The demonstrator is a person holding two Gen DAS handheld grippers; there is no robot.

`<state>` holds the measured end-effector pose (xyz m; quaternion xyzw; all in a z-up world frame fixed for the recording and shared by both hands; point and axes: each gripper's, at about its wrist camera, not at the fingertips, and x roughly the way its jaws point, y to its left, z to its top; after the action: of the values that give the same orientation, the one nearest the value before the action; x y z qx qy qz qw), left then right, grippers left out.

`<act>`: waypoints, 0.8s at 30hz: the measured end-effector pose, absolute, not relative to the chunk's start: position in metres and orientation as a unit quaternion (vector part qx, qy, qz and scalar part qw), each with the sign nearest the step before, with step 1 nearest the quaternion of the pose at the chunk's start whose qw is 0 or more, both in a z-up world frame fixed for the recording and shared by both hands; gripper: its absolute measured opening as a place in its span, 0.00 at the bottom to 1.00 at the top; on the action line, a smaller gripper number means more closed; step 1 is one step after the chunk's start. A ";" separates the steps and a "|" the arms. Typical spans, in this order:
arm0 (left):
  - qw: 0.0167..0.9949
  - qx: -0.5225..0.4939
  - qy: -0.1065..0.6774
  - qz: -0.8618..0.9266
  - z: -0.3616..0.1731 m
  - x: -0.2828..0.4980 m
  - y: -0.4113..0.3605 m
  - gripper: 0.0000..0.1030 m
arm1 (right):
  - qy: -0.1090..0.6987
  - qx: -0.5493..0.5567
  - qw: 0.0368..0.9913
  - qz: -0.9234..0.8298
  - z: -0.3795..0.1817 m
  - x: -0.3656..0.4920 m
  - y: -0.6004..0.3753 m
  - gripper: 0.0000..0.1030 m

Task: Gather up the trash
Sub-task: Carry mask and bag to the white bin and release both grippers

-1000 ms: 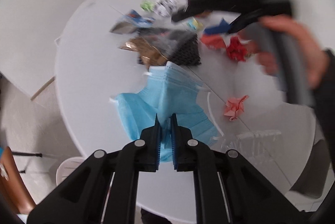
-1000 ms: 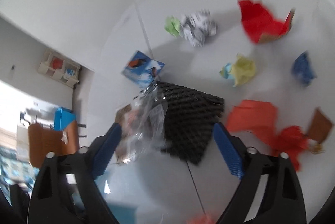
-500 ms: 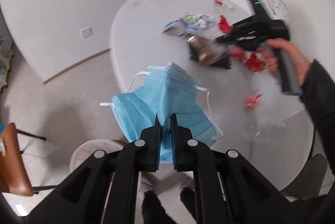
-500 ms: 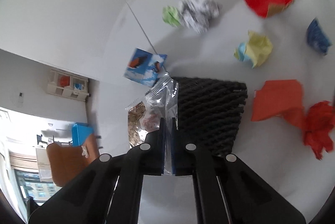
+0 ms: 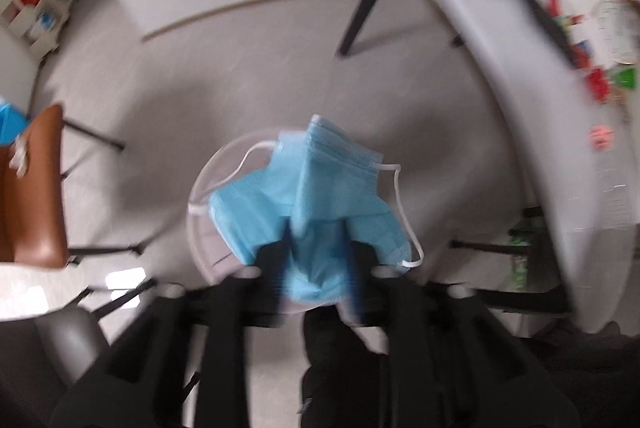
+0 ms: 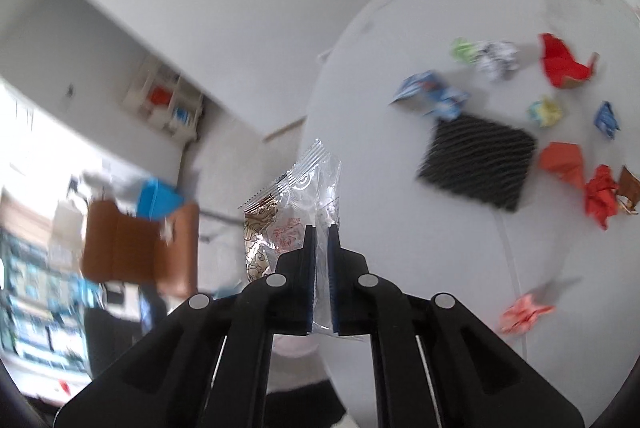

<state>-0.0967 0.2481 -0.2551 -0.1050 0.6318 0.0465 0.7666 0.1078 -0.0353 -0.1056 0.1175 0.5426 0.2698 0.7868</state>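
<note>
1. Crumpled blue pleated face mask is hanging between the opening jaws of the left gripper, over a round white bin on the floor.
2. Only the right wrist view is showing the right gripper clamping a clear crinkled plastic wrapper beside the white round table, which is carrying crumpled paper scraps.

Home room: white table, brown chair, shelf.

Left wrist view faces the floor, right overlooks the table (shared edge).
</note>
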 end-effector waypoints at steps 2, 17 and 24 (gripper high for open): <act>0.763 -0.109 0.633 0.069 -0.268 -0.099 0.251 0.75 | 0.550 0.078 0.781 0.286 -0.109 0.090 -0.007 0.10; 0.792 -0.197 0.550 0.176 -0.207 -0.128 0.326 0.92 | 0.595 -0.073 0.704 0.382 -0.189 0.026 0.161 0.25; 0.819 -0.201 0.502 0.191 -0.159 -0.131 0.352 0.92 | 0.606 -0.092 0.705 0.357 -0.206 0.013 0.182 0.85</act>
<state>-0.1309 0.3517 -0.1587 -0.2007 0.5023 0.1914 0.8190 0.0132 0.1816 -0.2064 -0.0920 0.6059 0.3565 0.7052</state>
